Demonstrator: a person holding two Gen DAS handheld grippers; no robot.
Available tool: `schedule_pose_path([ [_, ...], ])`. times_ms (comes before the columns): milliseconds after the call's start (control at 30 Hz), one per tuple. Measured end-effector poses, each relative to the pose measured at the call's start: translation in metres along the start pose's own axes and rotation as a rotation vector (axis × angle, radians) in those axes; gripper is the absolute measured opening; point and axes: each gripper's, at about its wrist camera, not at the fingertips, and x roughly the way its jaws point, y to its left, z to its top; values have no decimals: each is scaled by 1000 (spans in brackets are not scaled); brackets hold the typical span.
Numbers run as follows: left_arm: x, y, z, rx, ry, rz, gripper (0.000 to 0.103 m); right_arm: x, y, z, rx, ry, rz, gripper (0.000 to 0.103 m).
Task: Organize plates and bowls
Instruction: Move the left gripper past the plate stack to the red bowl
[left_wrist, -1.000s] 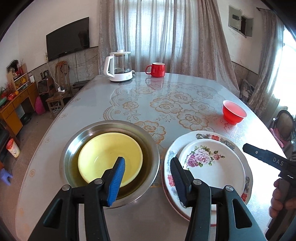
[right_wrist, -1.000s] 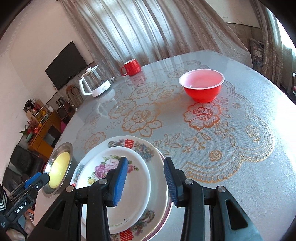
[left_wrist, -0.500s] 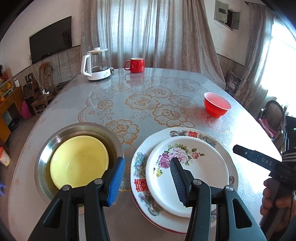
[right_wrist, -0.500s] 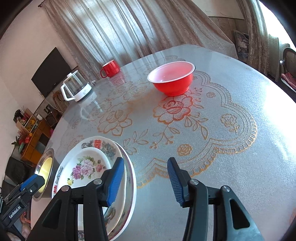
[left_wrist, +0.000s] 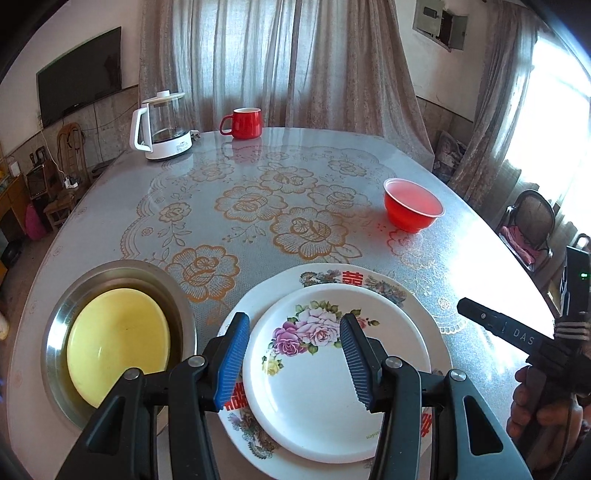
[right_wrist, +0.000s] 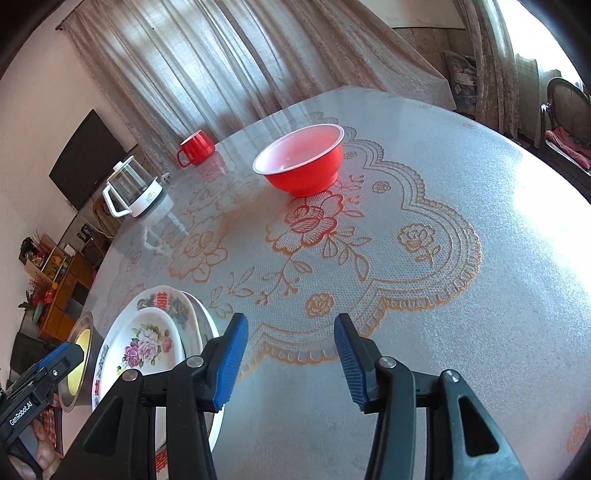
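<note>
Both views have swung right across the table: the plate stack now sits under the left gripper, w/ the red bowl squarely ahead of the right gripper. The right's jaws have just been opening, nothing between them; the left's stand apart, empty. The bowl is probably next, to join the yellow bowl in the steel basin.

Small white rose-printed plate stacked on a larger floral plate with red characters; yellow bowl nested in a steel basin just beside them — red bowl upright, well apart.
</note>
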Motion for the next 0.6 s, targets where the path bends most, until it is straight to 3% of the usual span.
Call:
schedule_pose_path([
  [300, 19, -19, 25, 22, 15, -66, 52, -5, -6, 12, -23, -21, -1, 49],
  [367, 26, -25, 30, 32, 20, -71, 62, -7, -8, 17, -29, -31, -3, 49],
  [600, 50, -41, 53, 14, 60, -121, 63, -7, -19, 32, -40, -42, -27, 49],
])
